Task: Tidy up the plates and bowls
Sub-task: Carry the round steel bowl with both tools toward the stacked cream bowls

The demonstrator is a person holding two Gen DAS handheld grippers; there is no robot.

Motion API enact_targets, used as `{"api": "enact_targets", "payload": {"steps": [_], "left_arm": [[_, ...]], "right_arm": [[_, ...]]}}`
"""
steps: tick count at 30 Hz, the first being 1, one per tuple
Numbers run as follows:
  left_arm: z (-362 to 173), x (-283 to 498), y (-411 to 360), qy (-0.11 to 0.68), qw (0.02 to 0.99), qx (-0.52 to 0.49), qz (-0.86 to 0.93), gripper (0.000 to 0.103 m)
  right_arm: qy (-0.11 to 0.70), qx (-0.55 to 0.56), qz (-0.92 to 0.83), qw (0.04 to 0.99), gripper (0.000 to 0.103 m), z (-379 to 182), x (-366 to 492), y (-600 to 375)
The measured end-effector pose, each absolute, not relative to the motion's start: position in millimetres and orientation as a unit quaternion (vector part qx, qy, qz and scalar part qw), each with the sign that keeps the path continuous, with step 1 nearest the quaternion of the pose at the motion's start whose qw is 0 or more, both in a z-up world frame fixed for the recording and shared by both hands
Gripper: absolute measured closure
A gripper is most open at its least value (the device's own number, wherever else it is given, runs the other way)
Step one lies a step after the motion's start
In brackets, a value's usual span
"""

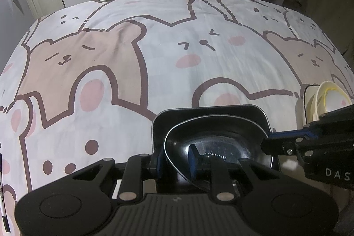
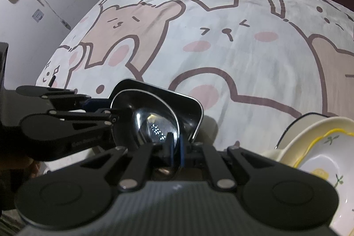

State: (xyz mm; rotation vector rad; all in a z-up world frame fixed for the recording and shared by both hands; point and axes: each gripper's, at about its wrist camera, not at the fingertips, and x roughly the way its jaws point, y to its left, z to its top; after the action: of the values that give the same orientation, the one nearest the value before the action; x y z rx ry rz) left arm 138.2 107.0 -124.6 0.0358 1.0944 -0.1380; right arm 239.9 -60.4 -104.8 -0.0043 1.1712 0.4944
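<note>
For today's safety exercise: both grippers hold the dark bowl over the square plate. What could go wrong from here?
1. The left gripper and right gripper each pinch only the thin, glossy rim of the bowl; it might slip.
2. The bowl sits tilted in the square plate, so it could tip.
3. The pale dishes stand close.

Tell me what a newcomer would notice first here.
Both grippers, left and right, pinch opposite rims of a glossy black bowl nested in a black square dish at the near edge. Pale stacked dishes sit to the right, on a cartoon-bear cloth.
</note>
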Motion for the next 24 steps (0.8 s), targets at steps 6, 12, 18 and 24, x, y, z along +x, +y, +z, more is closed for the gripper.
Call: {"api": "enact_targets", "payload": {"steps": [6,12,18,24], "left_arm": [[-123.7,139.3,109.6,0.522,0.850,0.011,-0.068,0.077],[-121.5,140.8,111.9,0.523,0.850,0.003,-0.068,0.077],[-120.4,140.8,113.4,0.522,0.850,-0.003,-0.069,0.077],[-116.6,140.3,114.6,0.517,0.853,-0.007,-0.071,0.076]], "right_arm": [[0.548,0.006,0.233,0.803,0.091,-106.0,241.0,-62.1],[0.548,0.006,0.236,0.802,0.087,-107.0,242.0,-60.4],[0.549,0.003,0.237,0.801,0.087,-107.6,242.4,-59.7],[0.549,0.003,0.237,0.801,0.087,-107.5,242.8,-59.7]]}}
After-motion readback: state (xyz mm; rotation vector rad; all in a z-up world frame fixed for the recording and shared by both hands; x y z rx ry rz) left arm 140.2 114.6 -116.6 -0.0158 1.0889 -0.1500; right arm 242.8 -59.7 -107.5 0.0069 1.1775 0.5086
